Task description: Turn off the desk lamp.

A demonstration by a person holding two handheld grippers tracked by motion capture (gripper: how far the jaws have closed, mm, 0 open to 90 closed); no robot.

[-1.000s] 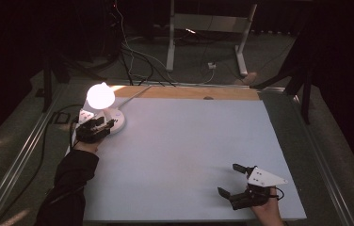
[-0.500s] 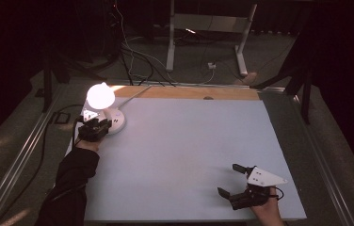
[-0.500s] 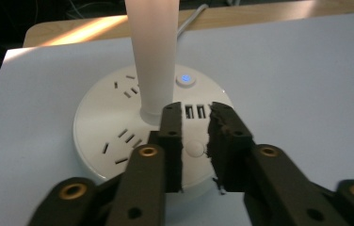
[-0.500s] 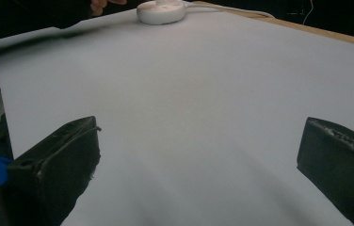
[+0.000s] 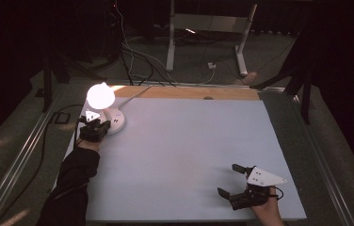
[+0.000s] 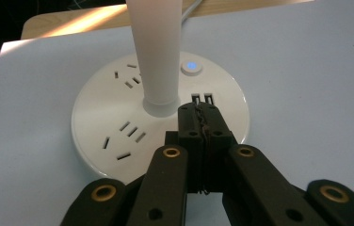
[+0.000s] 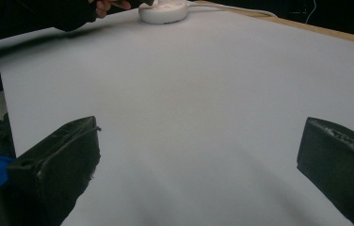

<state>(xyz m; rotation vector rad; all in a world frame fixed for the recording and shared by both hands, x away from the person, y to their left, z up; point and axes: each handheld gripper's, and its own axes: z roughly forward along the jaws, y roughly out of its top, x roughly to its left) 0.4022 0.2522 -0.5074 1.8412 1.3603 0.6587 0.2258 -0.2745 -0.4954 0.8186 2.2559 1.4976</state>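
A white desk lamp (image 5: 100, 95) glows at the table's far left, standing on a round base (image 5: 115, 120) with power sockets. In the left gripper view its stem (image 6: 158, 52) rises from the base (image 6: 100, 113), with a blue-lit button (image 6: 191, 67) beside it. My left gripper (image 5: 100, 127) sits at the base's near edge. Its jaws have just been closing and now meet, shut (image 6: 198, 115), with nothing between them, tips over the base next to two small slots. My right gripper (image 5: 229, 180) rests open near the front right, nothing between its fingers (image 7: 201, 136).
The lamp's white cable (image 5: 135, 93) runs off the far edge over a wooden strip (image 5: 189, 92). The grey table top (image 5: 189, 141) stretches between the two grippers. A metal stand (image 5: 208, 23) and floor cables lie beyond the table.
The left gripper has shifted slightly at the lamp base and looks narrower. The right gripper has stayed put. The lamp is lit throughout.
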